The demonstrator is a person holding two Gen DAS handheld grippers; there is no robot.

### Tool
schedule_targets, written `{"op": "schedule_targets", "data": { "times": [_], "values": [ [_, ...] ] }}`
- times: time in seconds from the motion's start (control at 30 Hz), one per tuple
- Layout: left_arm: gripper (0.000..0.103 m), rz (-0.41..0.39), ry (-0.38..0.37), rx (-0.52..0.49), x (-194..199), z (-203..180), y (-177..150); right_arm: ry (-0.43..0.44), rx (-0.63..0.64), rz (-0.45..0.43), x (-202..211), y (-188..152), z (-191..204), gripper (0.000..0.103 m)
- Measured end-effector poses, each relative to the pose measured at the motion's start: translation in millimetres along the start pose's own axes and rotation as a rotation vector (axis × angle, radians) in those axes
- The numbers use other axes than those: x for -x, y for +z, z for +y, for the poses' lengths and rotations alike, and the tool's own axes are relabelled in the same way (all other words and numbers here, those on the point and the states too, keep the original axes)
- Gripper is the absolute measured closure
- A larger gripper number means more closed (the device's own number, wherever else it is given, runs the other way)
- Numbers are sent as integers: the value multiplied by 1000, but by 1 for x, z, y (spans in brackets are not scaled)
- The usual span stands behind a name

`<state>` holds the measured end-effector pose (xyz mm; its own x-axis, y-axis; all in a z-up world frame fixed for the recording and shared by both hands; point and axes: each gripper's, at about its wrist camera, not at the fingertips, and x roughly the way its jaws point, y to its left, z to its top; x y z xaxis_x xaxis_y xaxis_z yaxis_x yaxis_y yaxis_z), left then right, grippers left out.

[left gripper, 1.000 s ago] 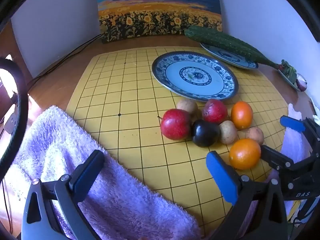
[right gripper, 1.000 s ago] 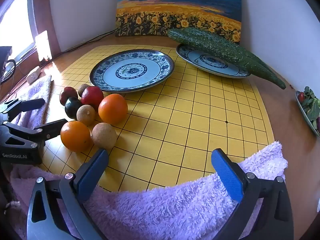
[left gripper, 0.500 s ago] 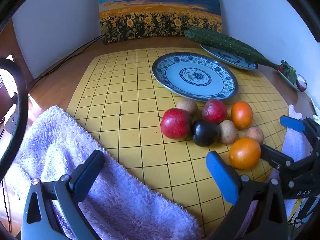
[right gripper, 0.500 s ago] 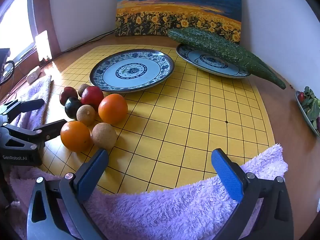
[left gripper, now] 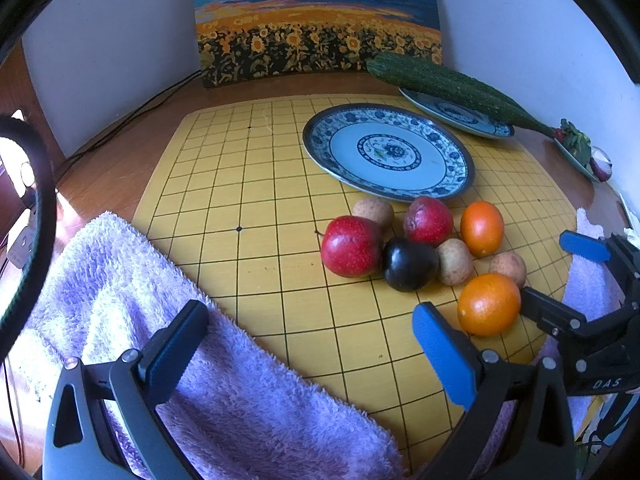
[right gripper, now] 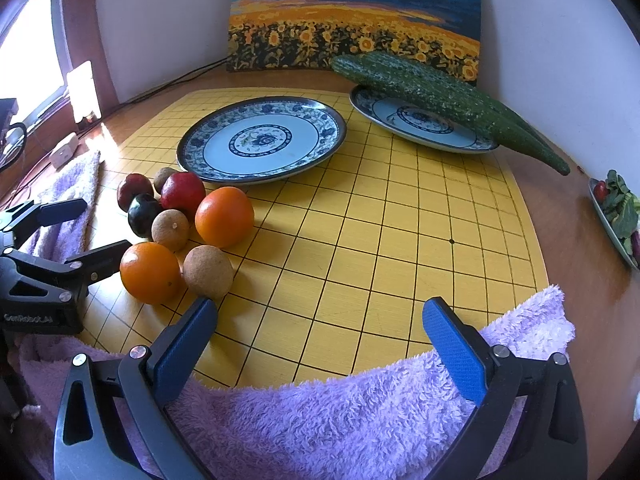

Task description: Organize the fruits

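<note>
Pretty much nothing has moved since a second ago, both grippers are sitting right where they were and the fruit pile hasn't budged. The left gripper (left gripper: 308, 340) is hanging over the purple towel (left gripper: 224, 380) with its jaws spread wide and nothing between them. The fruit cluster is lying ahead and to its right on the yellow grid mat (left gripper: 248, 200): a red apple (left gripper: 351, 246), a dark plum (left gripper: 409, 264), a second red fruit (left gripper: 428, 220), 2 oranges and 3 small brown fruits, all bunched together just in front of the empty blue-and-white plate (left gripper: 388, 152). The near orange (left gripper: 489, 304) is sitting just beside the left gripper's right fingertip. The right gripper (right gripper: 320, 336) is also gaping wide, holding nothing, with the pile off to its left and the nearest brown fruit (right gripper: 209, 272) just ahead of its left finger. A big cucumber (right gripper: 440, 96) is lying across the far plate (right gripper: 420, 128).
</note>
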<state>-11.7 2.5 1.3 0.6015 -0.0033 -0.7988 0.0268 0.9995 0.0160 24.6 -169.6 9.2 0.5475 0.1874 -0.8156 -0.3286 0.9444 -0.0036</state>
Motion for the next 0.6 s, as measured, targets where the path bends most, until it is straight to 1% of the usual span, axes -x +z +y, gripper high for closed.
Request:
{"op": "schedule_targets", "data": {
  "times": [0.2, 0.37, 0.43, 0.53, 0.6],
  "values": [
    [1, 25, -4, -7, -4, 0, 8, 2, 4, 27, 6, -4, 4, 1],
    [2, 35, -6, -19, -7, 0, 12, 10, 16, 40, 8, -4, 7, 9],
    [4, 38, -13, -19, -7, 2, 13, 14, 22, 45, 9, -4, 10, 14],
    [4, 43, -33, -15, -7, 5, 14, 16, 23, 53, 11, -4, 11, 18],
    [4, 43, -40, -17, -6, 7, 13, 14, 19, 56, 10, -4, 12, 19]
  ]
}}
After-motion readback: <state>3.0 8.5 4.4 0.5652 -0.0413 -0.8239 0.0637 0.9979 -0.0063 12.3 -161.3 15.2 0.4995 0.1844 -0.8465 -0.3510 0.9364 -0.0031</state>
